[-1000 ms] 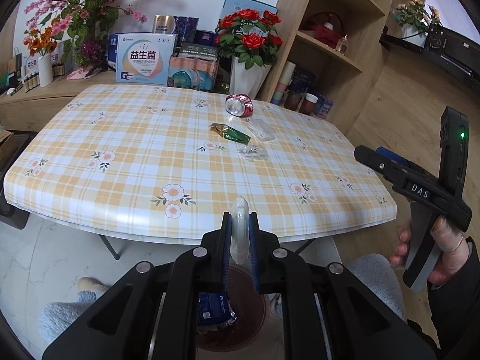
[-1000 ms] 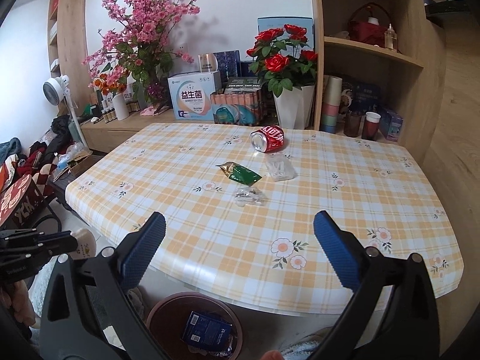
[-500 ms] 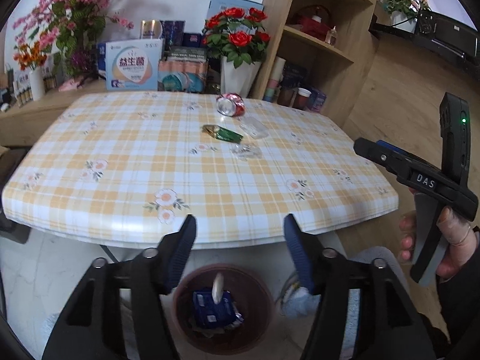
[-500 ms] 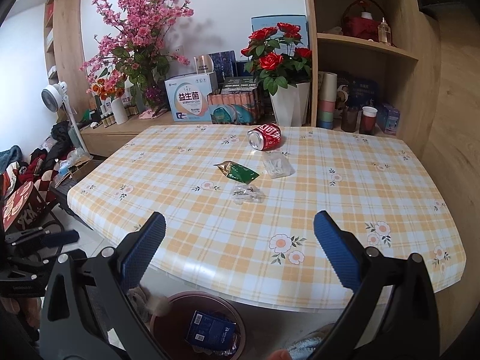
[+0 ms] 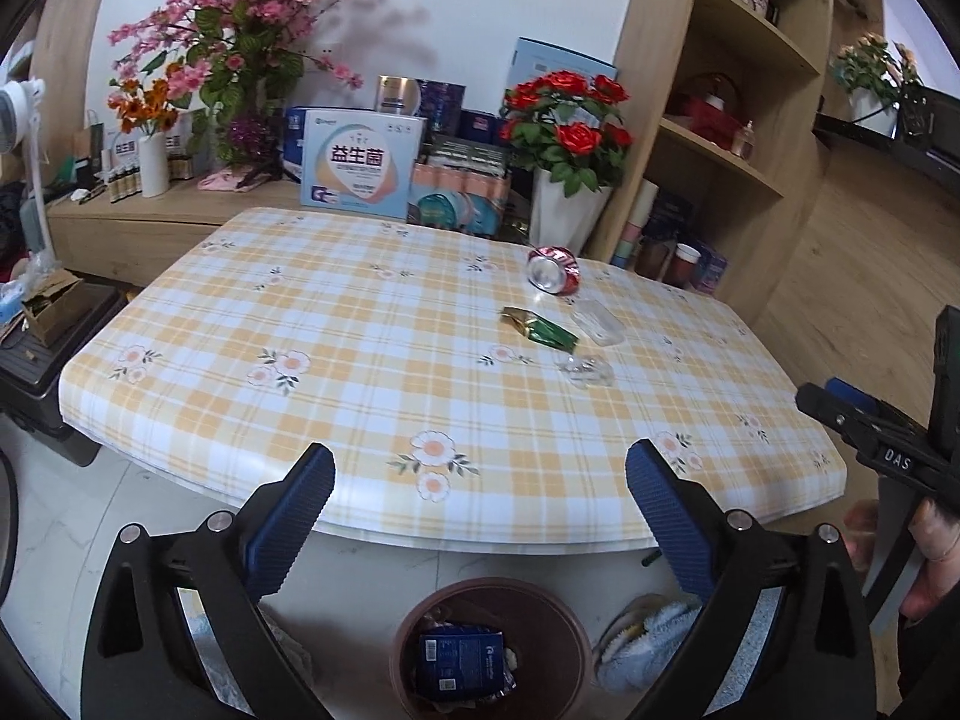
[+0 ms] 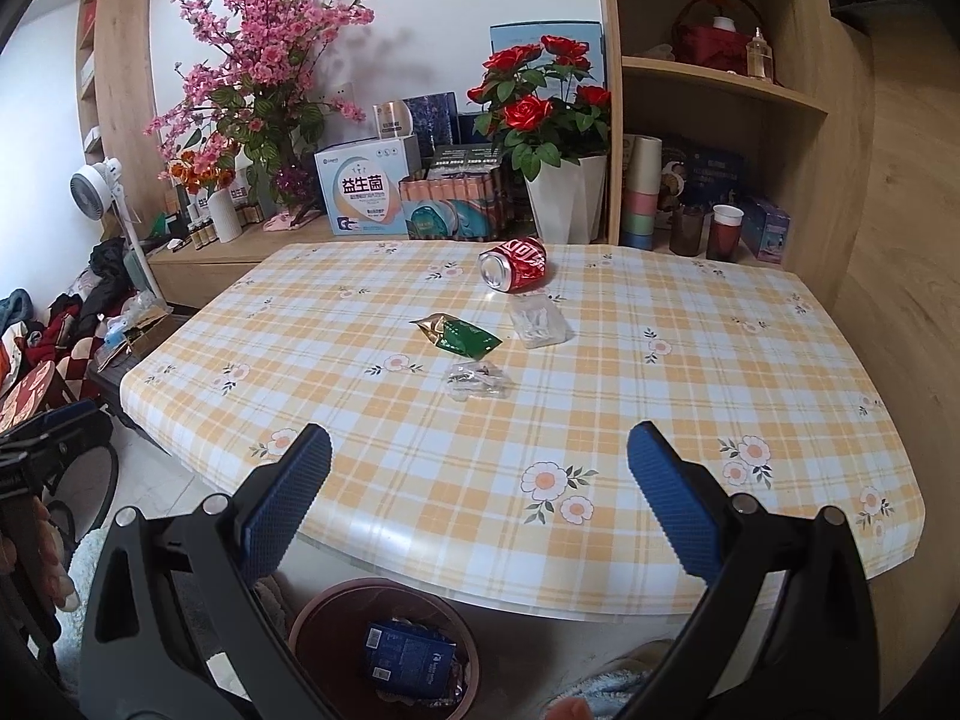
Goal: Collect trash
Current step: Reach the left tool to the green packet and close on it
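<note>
The left gripper [image 5: 480,483] hangs at the bottom of its frame with its 2 blue-padded jaws spread wide; they have just been opening, and nothing sits between them. Directly below the gap, at the bottom centre, a brown trash bin [image 5: 543,597] stands on the pale floor under the table edge, holding a dark blue packet [image 5: 459,663] and other scraps.

The right gripper [image 6: 480,480] is likewise splayed wide and empty, touching nothing, its pads framing the near edge of the table [image 6: 660,396] with its yellow-checked flowered cloth. In the left wrist view this tool shows at the right edge, held in a hand [image 5: 933,558].

4 pieces of trash lie on the cloth above centre, well apart from both grippers: a crushed red can [image 6: 514,264] on its side near the far edge, a green and gold wrapper [image 6: 459,335] in front of it, a clear plastic bag [image 6: 537,324] just right of the wrapper, and a crumpled clear wrapper [image 6: 477,379] nearest the camera.

A white pot of red roses [image 6: 549,120] stands behind the can, at upper centre.
</note>
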